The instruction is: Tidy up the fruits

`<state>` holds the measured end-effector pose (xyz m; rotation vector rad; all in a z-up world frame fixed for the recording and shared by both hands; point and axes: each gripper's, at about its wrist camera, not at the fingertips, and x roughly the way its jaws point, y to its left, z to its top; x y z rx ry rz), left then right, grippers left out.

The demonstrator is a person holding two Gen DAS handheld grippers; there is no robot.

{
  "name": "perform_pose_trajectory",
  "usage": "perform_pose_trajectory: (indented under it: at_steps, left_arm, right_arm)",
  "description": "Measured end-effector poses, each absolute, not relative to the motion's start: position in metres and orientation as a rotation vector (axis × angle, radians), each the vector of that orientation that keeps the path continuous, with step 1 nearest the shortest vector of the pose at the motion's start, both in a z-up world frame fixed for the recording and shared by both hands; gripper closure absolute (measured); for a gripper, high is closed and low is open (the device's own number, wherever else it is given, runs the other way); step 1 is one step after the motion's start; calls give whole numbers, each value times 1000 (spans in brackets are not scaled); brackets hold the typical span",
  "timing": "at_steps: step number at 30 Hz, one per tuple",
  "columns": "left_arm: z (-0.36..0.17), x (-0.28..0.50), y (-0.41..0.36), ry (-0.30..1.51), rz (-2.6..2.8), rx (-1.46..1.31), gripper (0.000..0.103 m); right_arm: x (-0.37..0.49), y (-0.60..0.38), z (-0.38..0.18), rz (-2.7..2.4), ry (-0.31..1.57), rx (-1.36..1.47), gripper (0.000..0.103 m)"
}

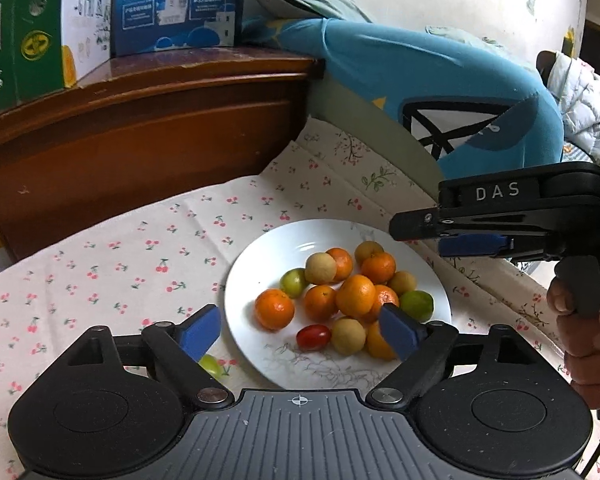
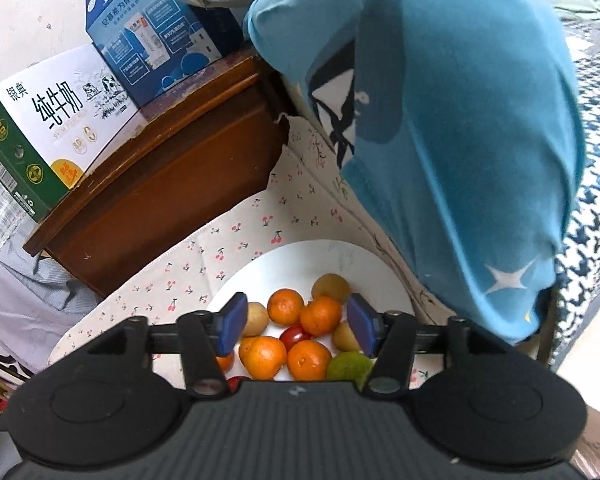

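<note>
Fruits [image 1: 352,296] are sitting heaped on the white plate [image 1: 260,256] atop the cherry-print cloth [image 1: 140,248]; I am holding my left gripper [image 1: 300,330] spread wide and my right gripper [image 2: 296,322] partly open above them, gripping nothing.

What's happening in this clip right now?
A person holds a two-finger tool in each hand over a white plate piled with small oranges, yellow and green fruits and a red tomato. Both the left tool and right tool are open and hold nothing. One green fruit lies off the plate on the cherry-print cloth.
</note>
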<state>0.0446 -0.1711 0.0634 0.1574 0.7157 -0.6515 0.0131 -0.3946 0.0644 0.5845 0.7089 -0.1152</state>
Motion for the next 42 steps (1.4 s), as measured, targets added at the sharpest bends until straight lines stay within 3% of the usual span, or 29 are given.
perform_pose_trajectory:
  at_steps: [14, 33, 42]
  left_arm:
    - [92, 27, -140, 739, -583, 163, 9]
    - [102, 8, -49, 819, -358, 57, 9]
    - [80, 16, -53, 779, -403, 51, 9]
  right_arm:
    - [-24, -374, 108, -142, 675, 530, 21]
    - [-82, -374, 116, -248, 738, 534, 14]
    - [-85, -359, 108, -196, 748, 509, 14]
